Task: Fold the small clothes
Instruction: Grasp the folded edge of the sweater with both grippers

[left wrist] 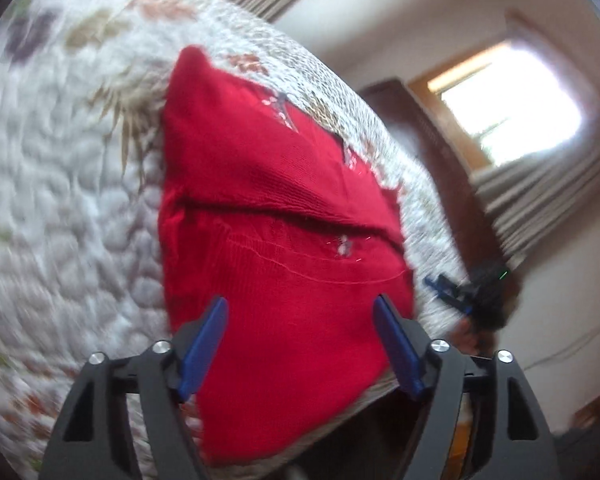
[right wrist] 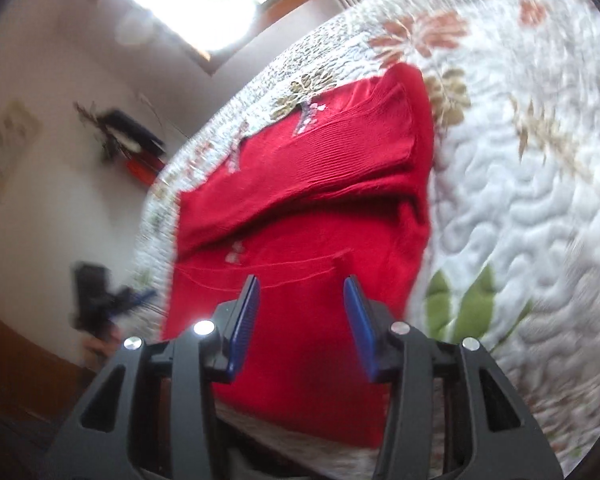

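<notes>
- The left claw stands wide, its blue pads well apart and holding nothing, above the near hem of a red knit sweater.
- The right claw is also spread, somewhat narrower, its blue pads empty over the near part of the same red knit sweater.
- The sweater lies on a bed, on a white quilted floral bedspread; one ribbed sleeve is folded across the body, and small pale embroidered motifs show at the far edge and near the middle.
- In the left wrist view the right claw shows blurred past the sweater's right edge; in the right wrist view the left claw shows blurred at the left.
- Beyond the bed: a bright window with pleated curtains, pale walls, and a dark wooden piece of furniture that is too blurred to name.
</notes>
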A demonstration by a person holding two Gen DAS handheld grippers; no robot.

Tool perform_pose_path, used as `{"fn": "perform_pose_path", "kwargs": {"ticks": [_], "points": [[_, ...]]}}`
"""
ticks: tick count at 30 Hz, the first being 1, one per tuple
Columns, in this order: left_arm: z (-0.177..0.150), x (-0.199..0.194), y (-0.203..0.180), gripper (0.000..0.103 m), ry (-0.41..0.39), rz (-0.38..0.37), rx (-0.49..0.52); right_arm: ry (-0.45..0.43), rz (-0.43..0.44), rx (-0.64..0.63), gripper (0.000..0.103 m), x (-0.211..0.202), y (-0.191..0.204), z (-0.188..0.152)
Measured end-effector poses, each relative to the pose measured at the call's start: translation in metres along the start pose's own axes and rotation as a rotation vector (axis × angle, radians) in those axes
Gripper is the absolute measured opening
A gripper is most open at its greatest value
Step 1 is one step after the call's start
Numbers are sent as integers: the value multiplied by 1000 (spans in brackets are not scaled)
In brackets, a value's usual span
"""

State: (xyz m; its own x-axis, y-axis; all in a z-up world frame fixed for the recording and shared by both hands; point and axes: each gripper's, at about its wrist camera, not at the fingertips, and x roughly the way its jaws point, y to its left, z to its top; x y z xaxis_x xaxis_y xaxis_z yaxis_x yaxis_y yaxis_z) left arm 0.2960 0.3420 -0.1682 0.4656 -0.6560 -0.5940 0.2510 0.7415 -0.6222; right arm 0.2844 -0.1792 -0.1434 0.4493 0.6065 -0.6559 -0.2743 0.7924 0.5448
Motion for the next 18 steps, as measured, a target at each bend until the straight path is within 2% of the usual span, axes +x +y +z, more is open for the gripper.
{"fn": "perform_pose_path", "kwargs": {"ticks": [4, 8, 11, 16, 17, 18], "points": [[9, 5, -4, 81, 10, 104, 118, 49, -80, -104, 44, 19, -1, -1], [7, 21, -1, 81, 69, 180, 208, 79, -76, -100, 44, 39, -12, -4], [7, 35, -5, 82, 107, 201, 268, 81, -70, -104, 44, 46, -10, -3], [9, 41, -7, 79, 120, 199, 315, 86, -61, -111, 44, 46, -8, -1], [10, 43, -9, 70, 122, 198, 332, 86, -56, -115, 44, 45, -7, 0], [11, 45, -10, 53, 134, 202, 344, 86, -54, -117, 44, 45, -6, 0]]}}
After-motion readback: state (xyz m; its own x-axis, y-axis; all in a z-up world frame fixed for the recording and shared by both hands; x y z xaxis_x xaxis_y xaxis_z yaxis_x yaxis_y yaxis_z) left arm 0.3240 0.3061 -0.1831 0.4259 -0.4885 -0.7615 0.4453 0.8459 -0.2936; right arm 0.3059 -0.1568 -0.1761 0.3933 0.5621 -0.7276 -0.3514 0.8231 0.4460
